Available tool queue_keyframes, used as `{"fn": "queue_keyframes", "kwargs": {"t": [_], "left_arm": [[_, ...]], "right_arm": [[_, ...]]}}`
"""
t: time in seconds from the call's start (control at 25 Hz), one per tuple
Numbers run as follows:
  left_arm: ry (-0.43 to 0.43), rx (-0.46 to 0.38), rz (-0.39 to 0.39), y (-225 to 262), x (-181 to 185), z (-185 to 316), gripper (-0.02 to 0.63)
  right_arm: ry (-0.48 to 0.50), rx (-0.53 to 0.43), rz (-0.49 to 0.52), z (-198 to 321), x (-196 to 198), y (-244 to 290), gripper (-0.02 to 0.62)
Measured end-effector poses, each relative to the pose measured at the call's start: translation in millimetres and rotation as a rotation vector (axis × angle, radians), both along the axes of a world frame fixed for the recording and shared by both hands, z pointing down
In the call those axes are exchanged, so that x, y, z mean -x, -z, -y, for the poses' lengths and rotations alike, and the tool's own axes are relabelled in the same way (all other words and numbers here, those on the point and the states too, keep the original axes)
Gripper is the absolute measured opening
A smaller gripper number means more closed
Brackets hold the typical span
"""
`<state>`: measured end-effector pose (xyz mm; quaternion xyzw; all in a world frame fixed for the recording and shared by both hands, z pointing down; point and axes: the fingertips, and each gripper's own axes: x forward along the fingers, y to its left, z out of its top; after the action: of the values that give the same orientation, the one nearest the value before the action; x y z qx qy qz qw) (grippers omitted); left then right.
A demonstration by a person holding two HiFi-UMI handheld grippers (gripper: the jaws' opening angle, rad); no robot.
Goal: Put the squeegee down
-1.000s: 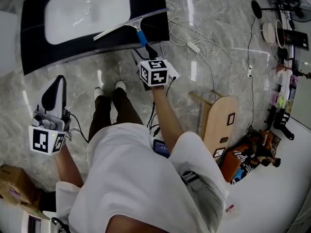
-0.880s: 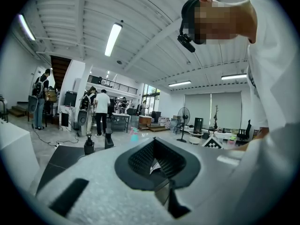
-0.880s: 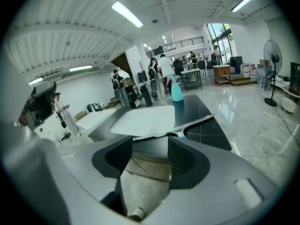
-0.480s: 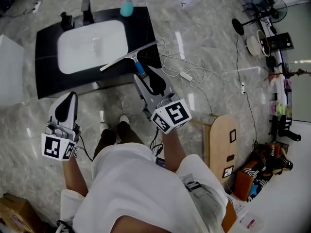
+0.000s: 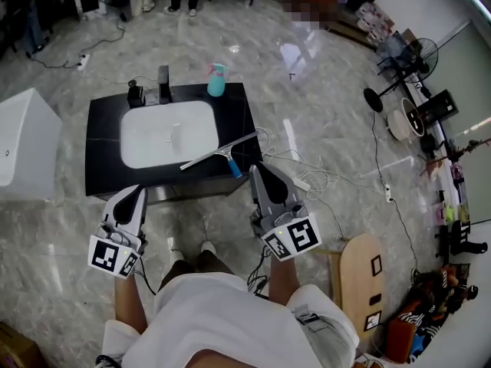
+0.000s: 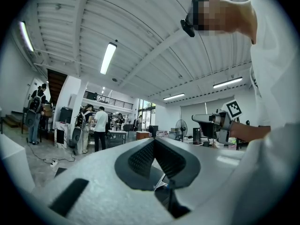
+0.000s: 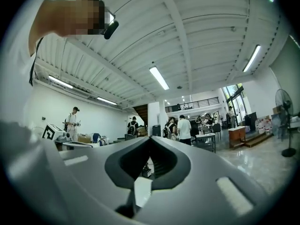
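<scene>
While standing on a marble floor (image 5: 322,90), faces a black counter (image 5: 103,167) with a white sink (image 5: 165,133) sunk in its middle. Has a white box (image 5: 23,140) off to the left and a wooden board (image 5: 359,278) on the floor to the right, both well apart from the counter's front. Holds left gripper (image 5: 136,194) and right gripper (image 5: 257,169) out level, tips toward the counter and just short of its near edge. Shows, in both gripper views, jaws met tip to tip with nothing between; on the right, jaws just drawn closed on air. Finds the squeegee (image 5: 219,152) lying flat on the counter's right front part, by the sink's near right corner, touching neither gripper. Lies slantwise, blade running from near-left to far-right, blue handle (image 5: 235,169) jutting toward the near edge. Places that handle just left of the right gripper's tips in the head view; cannot tell the height gap between them. Leaves the left gripper well apart from it, over by the counter's left front. Reads as a task all but done: probably only drawing both hands back from here, nothing to reach for. Has a teal bottle (image 5: 217,80) and dark faucet (image 5: 163,89) at the counter's far edge, well clear of the squeegee. Has white cable (image 5: 307,176) looped on the floor right of the counter: something to mind underfoot, likely no bar to the grippers.
</scene>
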<state>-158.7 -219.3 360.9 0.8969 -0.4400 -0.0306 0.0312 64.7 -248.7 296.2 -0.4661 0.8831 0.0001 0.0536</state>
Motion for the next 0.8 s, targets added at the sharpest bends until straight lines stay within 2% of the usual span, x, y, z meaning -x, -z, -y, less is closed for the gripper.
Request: {"fn": "queue_keyframes", "kwargs": {"t": [0.12, 0.56, 0.8], "left_arm": [[0.005, 0.010, -0.002, 3.1, 1.4, -7.1, 0.006], [-0.003, 0.006, -0.026, 8.4, 3.1, -17.9, 0.005], [-0.015, 0.000, -0.021, 12.8, -1.7, -19.0, 0.006]], "right_arm": [[0.003, 0.015, -0.033, -3.3, 6.4, -5.9, 0.002], [-0.013, 0.103, -0.034, 3.5, 8.8, -45.0, 0.006], [-0.008, 0.118, -0.021, 2.0, 6.9, -47.0, 0.008]]}}
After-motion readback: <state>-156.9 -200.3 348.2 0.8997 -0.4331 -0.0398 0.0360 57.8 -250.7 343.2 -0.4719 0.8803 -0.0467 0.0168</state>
